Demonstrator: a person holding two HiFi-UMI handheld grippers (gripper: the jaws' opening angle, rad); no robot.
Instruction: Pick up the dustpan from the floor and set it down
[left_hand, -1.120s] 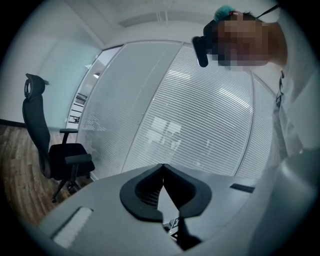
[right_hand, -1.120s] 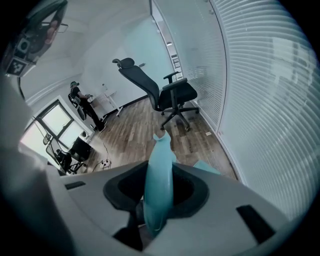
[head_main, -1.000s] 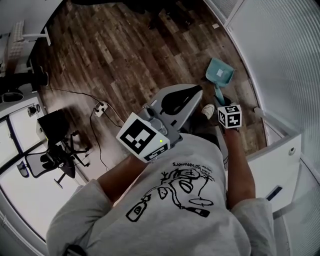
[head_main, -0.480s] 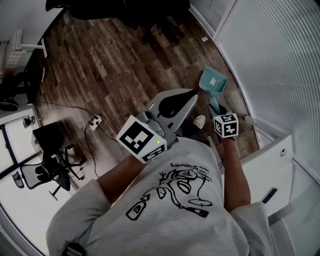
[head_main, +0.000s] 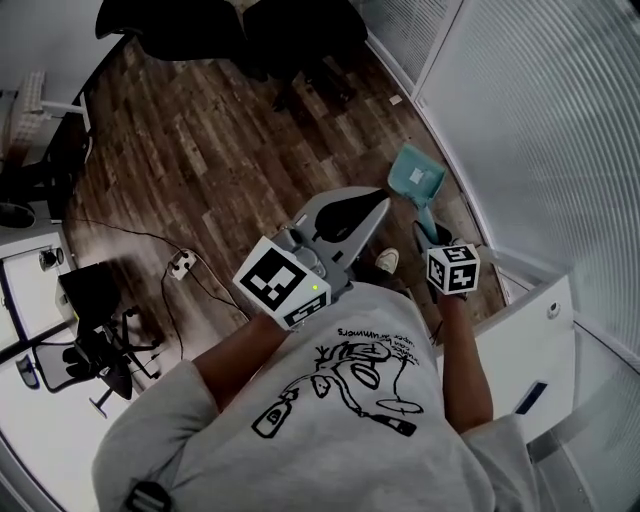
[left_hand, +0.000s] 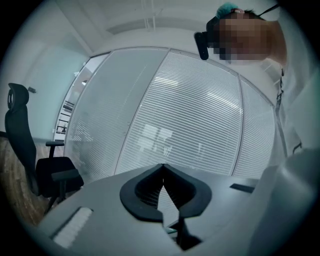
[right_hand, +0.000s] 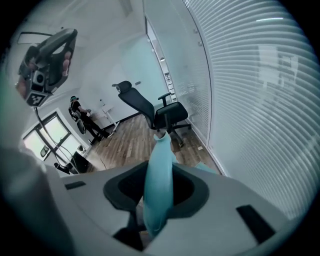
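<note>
- Where the room is seen from the head view, a wood-plank floor (head_main: 220, 130) is bounded on the right by a glass wall (head_main: 540, 120) covered with blinds.
- 2 black office chairs (head_main: 170, 25) (head_main: 300, 30) are parked at the far end; 1 power strip (head_main: 182, 264) lies on the planks.
- 1 teal dustpan (head_main: 415, 180) is held above the floor beside that wall, its handle clamped between the jaws of the right gripper (right_hand: 157, 200); 1 pale square patch is seen inside its pan.
- The jaws of the left gripper (left_hand: 163, 185) are pressed together, with nothing between them.
</note>
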